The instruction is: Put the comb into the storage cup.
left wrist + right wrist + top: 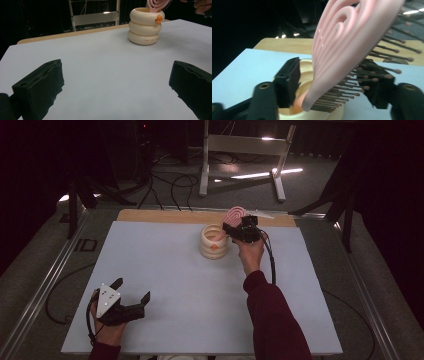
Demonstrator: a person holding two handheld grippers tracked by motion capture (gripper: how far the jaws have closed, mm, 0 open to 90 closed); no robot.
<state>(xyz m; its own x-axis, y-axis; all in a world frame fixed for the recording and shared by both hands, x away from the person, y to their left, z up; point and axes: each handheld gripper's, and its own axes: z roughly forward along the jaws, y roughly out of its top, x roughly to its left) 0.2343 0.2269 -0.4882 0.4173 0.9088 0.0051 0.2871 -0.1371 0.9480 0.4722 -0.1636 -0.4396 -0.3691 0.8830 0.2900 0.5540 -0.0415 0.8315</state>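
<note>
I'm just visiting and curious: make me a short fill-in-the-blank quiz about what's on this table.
1. The pink hairbrush stands with its handle inside a cream ____.
2. The small duck figure on the holder's rim is ____.
3. The brush's bristles point toward the right gripper's ____ jaw in its own view.

Missing words: holder; orange; right
</note>
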